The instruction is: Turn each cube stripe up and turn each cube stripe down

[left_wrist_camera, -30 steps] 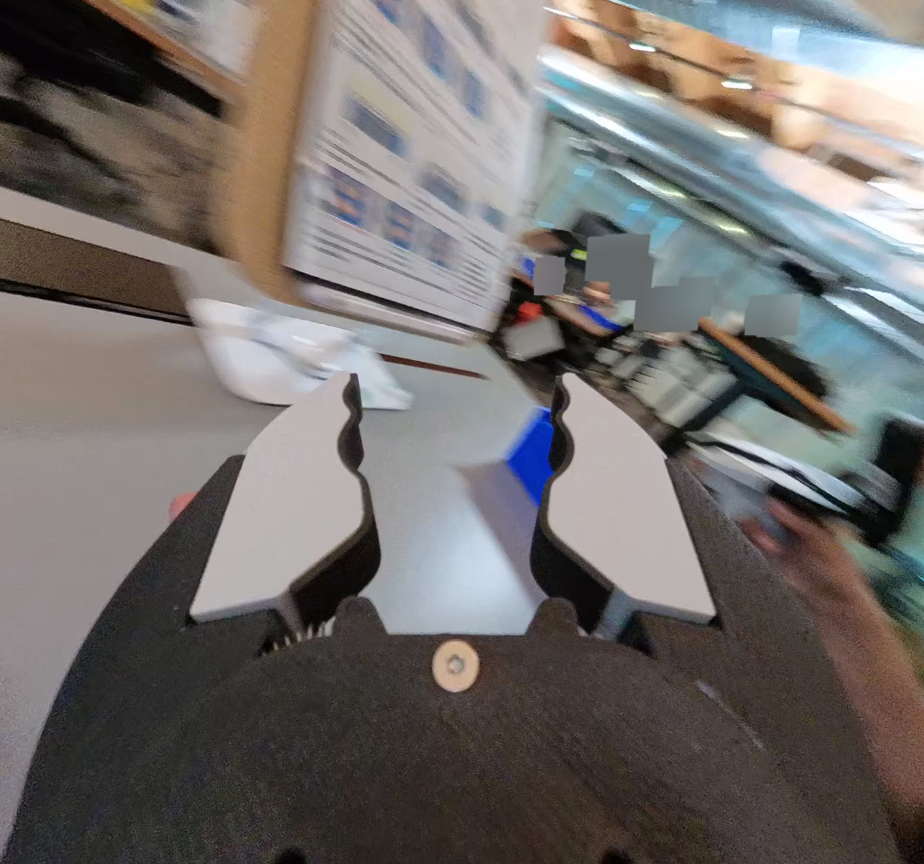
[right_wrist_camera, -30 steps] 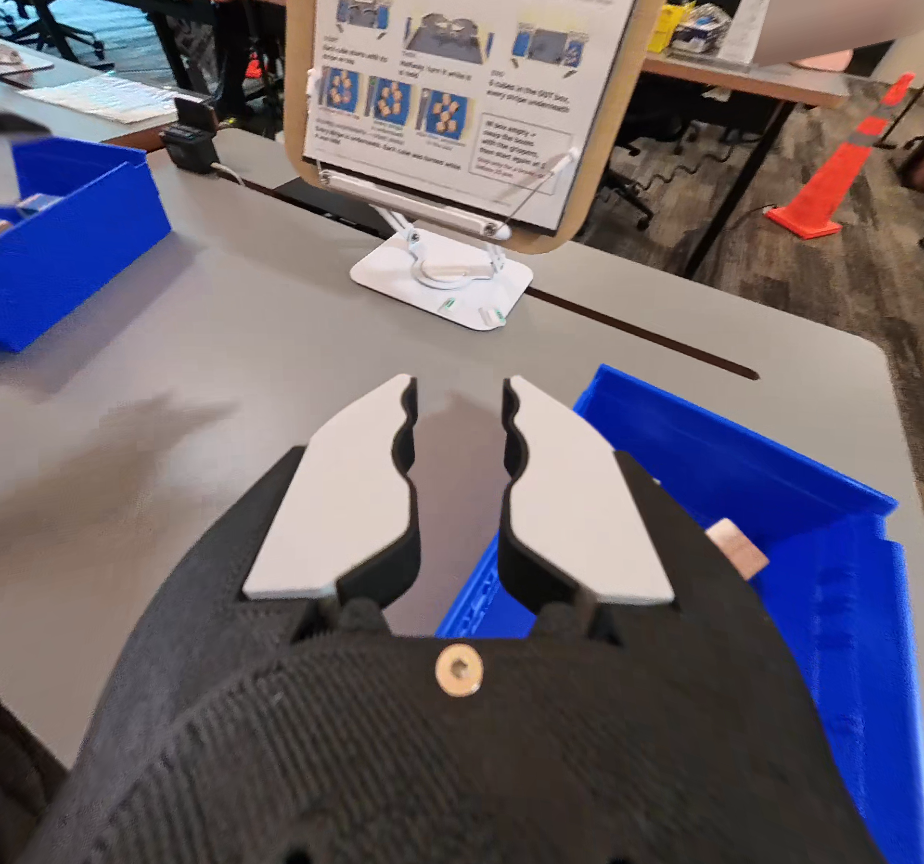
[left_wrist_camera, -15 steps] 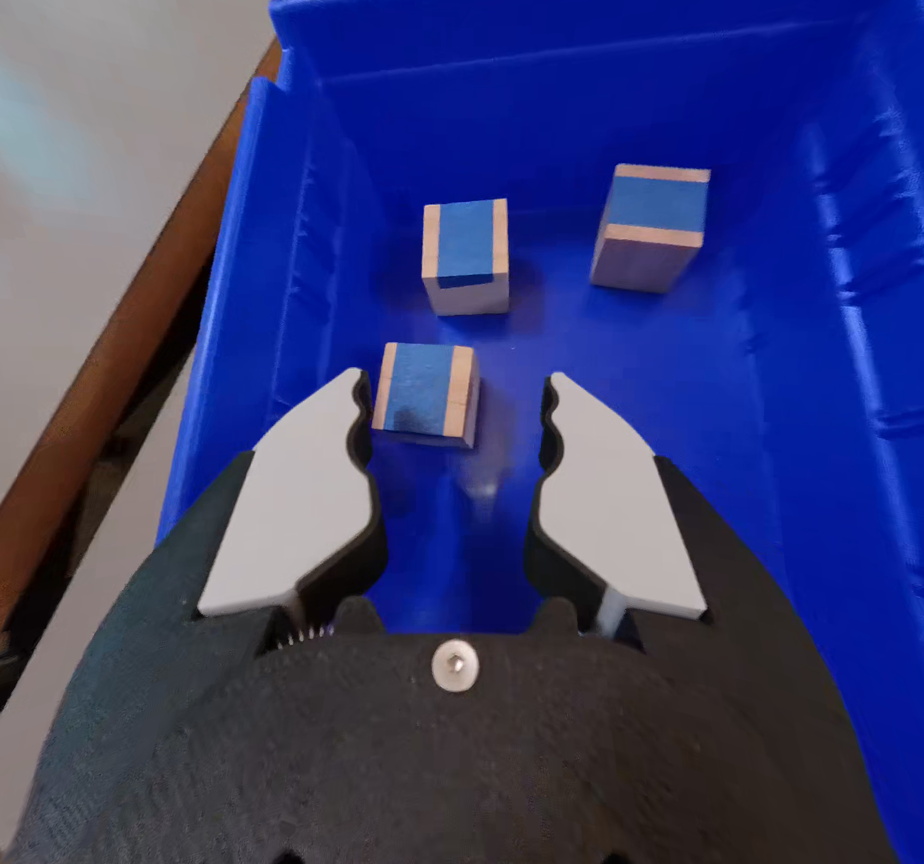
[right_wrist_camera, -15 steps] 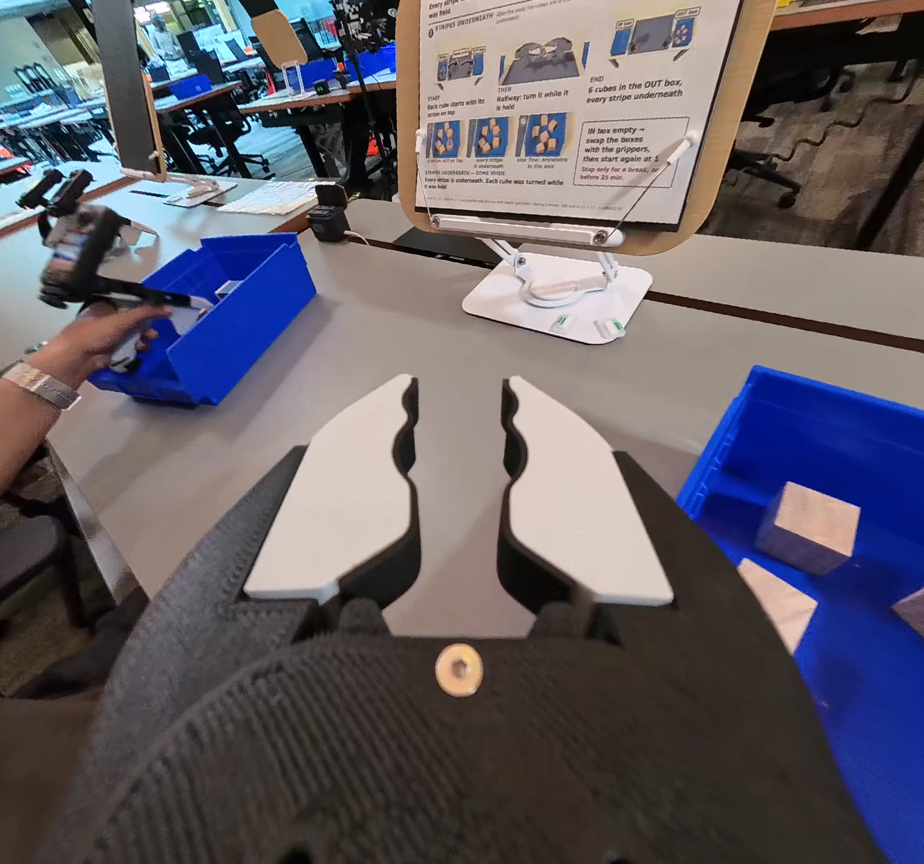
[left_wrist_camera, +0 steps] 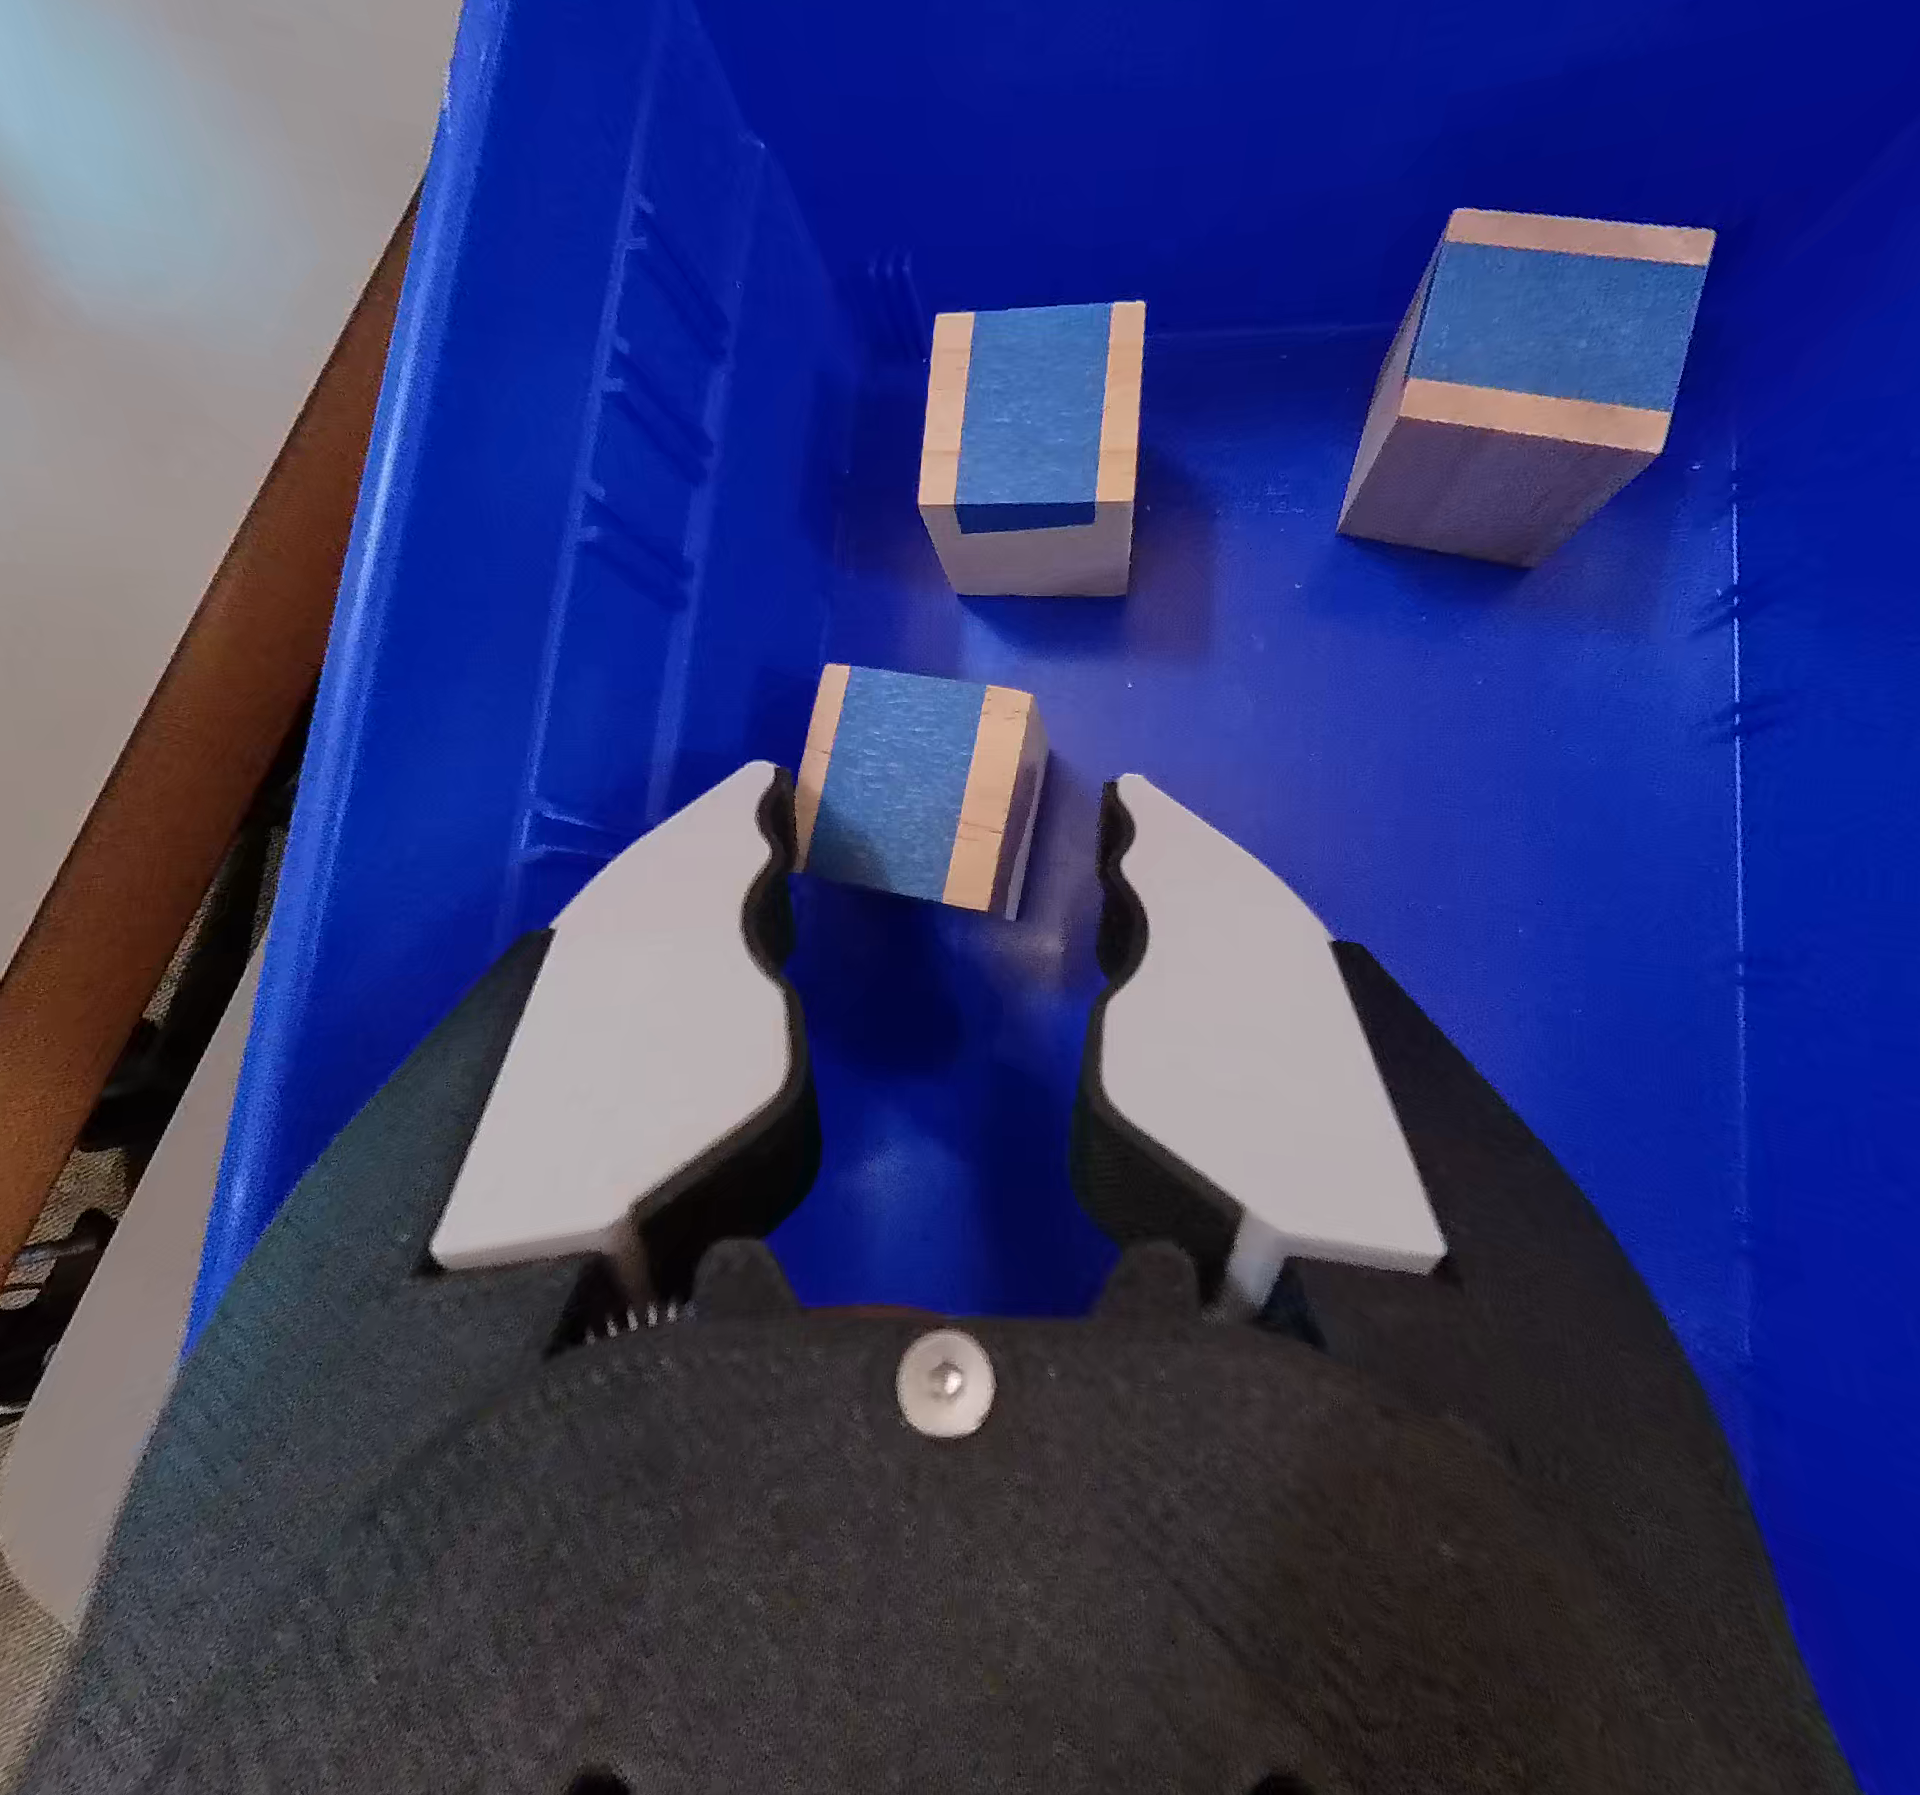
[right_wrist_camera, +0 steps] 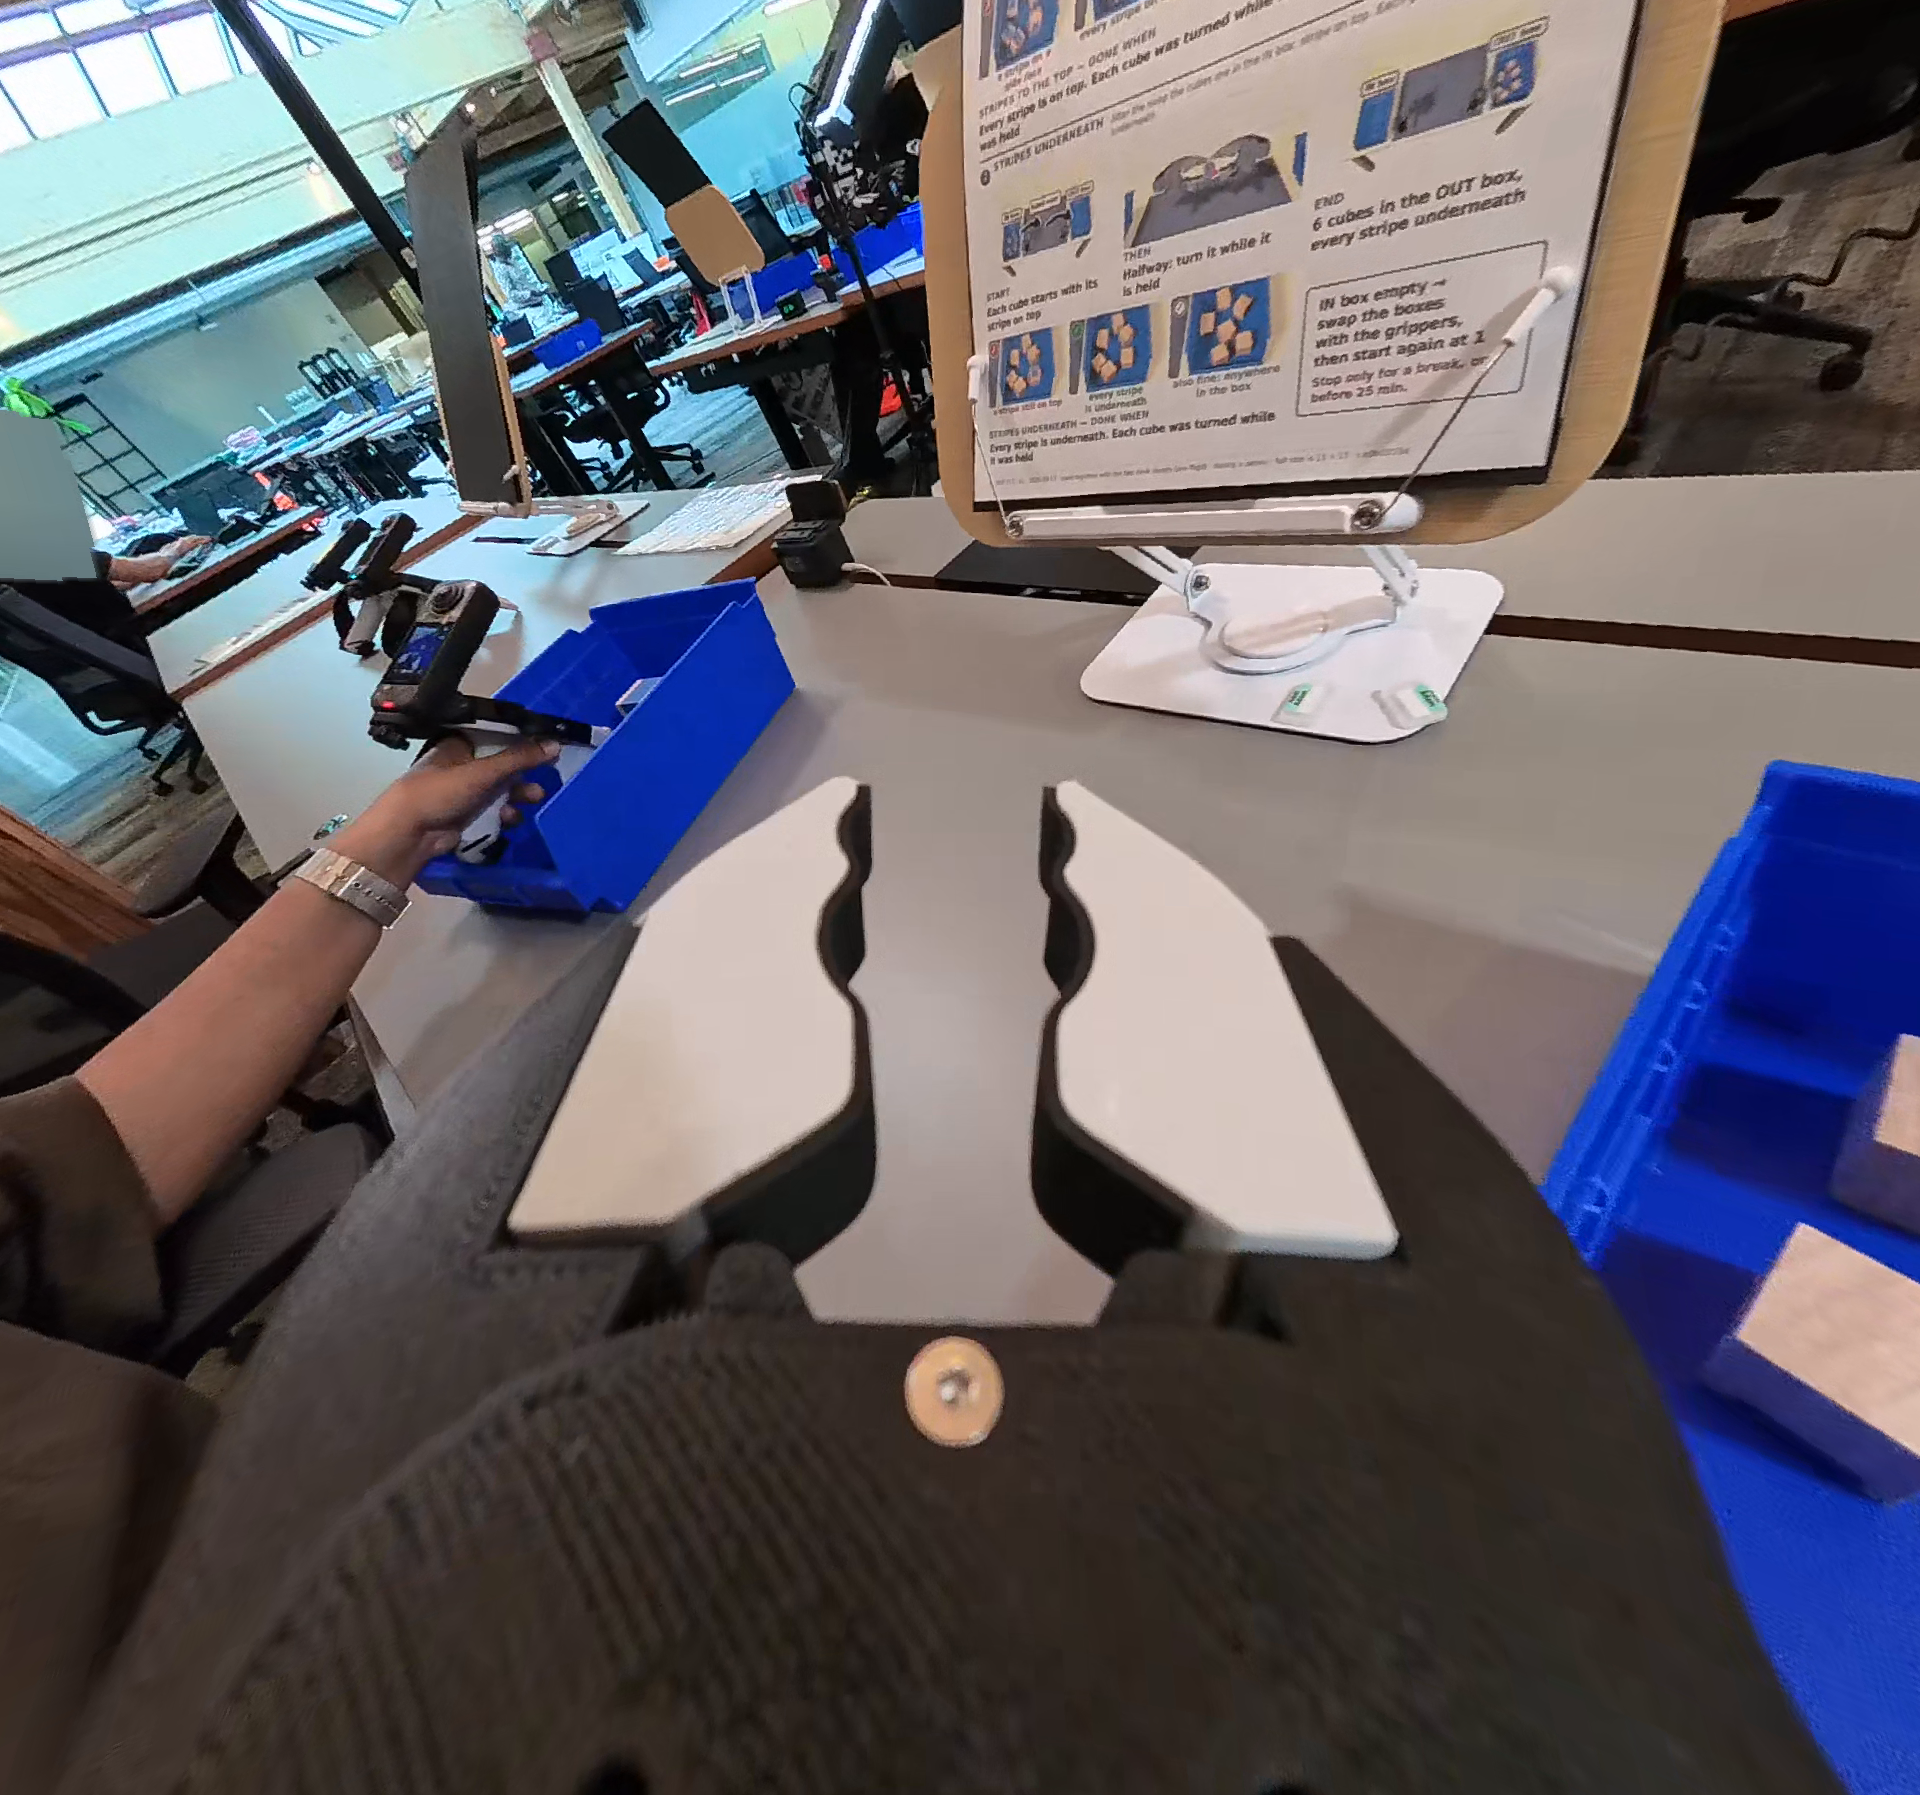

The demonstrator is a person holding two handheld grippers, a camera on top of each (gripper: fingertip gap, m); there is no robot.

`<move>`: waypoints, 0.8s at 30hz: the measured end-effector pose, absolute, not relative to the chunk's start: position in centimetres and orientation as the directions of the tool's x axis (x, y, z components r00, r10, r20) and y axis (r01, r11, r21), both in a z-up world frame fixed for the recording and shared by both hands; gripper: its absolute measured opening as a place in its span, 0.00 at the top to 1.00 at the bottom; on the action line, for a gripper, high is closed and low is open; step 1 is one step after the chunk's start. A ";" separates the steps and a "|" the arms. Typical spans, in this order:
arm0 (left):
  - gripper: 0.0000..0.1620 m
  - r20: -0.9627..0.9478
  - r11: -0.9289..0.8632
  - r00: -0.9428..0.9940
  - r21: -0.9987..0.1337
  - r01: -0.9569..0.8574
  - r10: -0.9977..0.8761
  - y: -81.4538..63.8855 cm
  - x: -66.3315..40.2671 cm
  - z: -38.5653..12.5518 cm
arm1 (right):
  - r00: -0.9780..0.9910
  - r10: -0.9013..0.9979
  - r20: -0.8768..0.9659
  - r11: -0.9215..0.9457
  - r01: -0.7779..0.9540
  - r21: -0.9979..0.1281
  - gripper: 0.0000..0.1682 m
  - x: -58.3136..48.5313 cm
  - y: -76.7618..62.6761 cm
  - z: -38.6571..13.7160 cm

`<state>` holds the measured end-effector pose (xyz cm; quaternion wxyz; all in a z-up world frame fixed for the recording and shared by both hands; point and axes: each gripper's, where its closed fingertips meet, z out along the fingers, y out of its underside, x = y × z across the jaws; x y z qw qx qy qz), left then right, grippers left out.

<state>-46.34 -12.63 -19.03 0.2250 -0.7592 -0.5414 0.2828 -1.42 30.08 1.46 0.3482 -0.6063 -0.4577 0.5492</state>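
Three wooden cubes stand in a blue bin [left_wrist_camera: 1143,135], each with its blue stripe up: a near cube [left_wrist_camera: 904,779], a middle cube [left_wrist_camera: 1029,415] and a right cube [left_wrist_camera: 1548,332]. My left gripper [left_wrist_camera: 945,795] is open, low in the bin. The near cube sits between its fingertips, close to the left finger. My right gripper [right_wrist_camera: 954,795] is open by a narrow gap and empty, above the grey table [right_wrist_camera: 1039,706]. A second blue bin [right_wrist_camera: 1714,1018] at the right holds two cubes with plain faces up [right_wrist_camera: 1829,1340].
The first bin [right_wrist_camera: 665,737] stands at the table's left, with a hand [right_wrist_camera: 457,800] holding the left gripper over it. An instruction board [right_wrist_camera: 1299,187] on a white stand [right_wrist_camera: 1299,644] is at the back. Desks and chairs lie beyond.
The left gripper swung down into the bin and moved closer to the near cube. The right view turned left, so the right bin slid toward the frame's edge. The right jaws kept the same gap.
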 end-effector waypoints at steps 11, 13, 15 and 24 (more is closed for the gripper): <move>0.74 -0.096 -0.334 0.358 -0.634 0.698 0.929 -11.0 -45.1 -18.6 | -0.038 0.932 -0.359 -0.346 0.196 -0.918 0.80 -1.2 29.7 1.3; 0.69 -0.097 -0.331 0.354 -0.640 0.693 0.930 -11.2 -45.3 -18.4 | -0.041 0.929 -0.367 -0.353 0.195 -0.915 0.80 -1.2 29.7 1.3; 0.64 -0.145 -0.343 0.335 -0.662 0.666 0.931 -11.8 -45.8 -18.1 | -0.047 0.927 -0.371 -0.356 0.198 -0.913 0.80 -1.2 29.5 1.3; 0.59 -0.146 -0.378 0.368 -0.600 0.705 0.918 -10.9 -45.4 -20.6 | -0.056 0.930 -0.364 -0.345 0.211 -0.915 0.80 -1.5 29.2 1.0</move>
